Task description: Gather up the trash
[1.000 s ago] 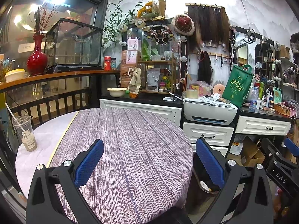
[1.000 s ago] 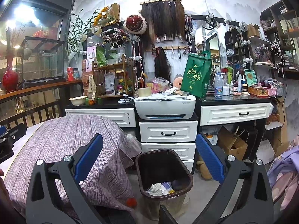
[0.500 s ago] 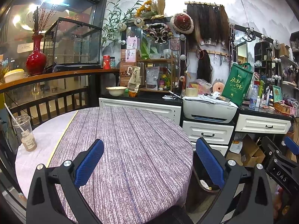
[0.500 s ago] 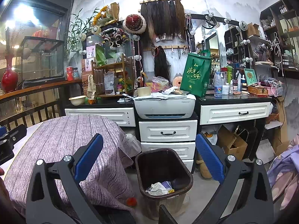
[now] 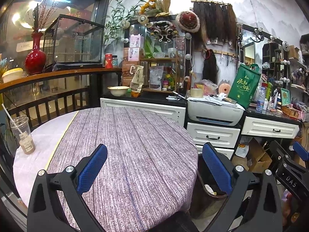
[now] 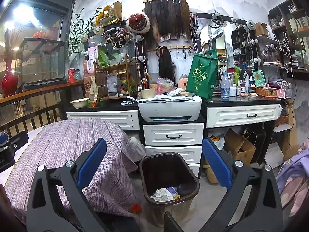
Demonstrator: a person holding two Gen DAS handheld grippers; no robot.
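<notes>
We count one plastic cup (image 5: 22, 134) at the table's left edge. One bin (image 6: 169, 177), one printer (image 6: 170, 107), one green bag (image 6: 201, 74).

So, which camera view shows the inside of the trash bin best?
The right wrist view. The trash bin stands in full sight on the floor, open top toward the camera, with crumpled paper at its bottom. In the left wrist view, the table edge and a gripper finger hide most of the bin.
</notes>
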